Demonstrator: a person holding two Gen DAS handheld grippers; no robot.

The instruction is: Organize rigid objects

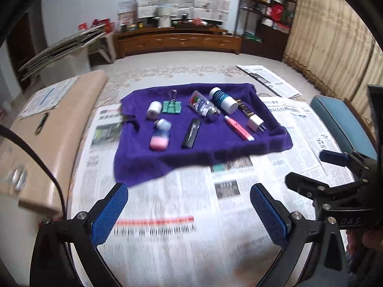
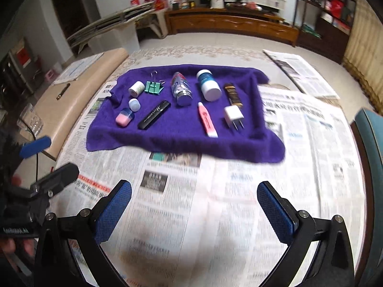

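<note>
Newspaper point(image 2: 191, 215) covers the bench nearest both cameras, and over it the left gripper point(image 1: 189, 212) and right gripper point(image 2: 194, 210) hang with jaws spread wide, holding nothing. Beyond them a purple towel point(image 2: 167, 141) carries the small rigid things in two loose rows: white bottle point(image 2: 208, 85), clear bottle point(image 2: 181, 89), green binder clip point(image 2: 153, 86), pink highlighter point(image 2: 207, 119), white charger point(image 2: 232, 114), black case point(image 2: 154, 114) and others. Such tidy rows fit either a finished sorting or a laid-out start (one moment cannot settle it), so no particular reach is called for.
</note>
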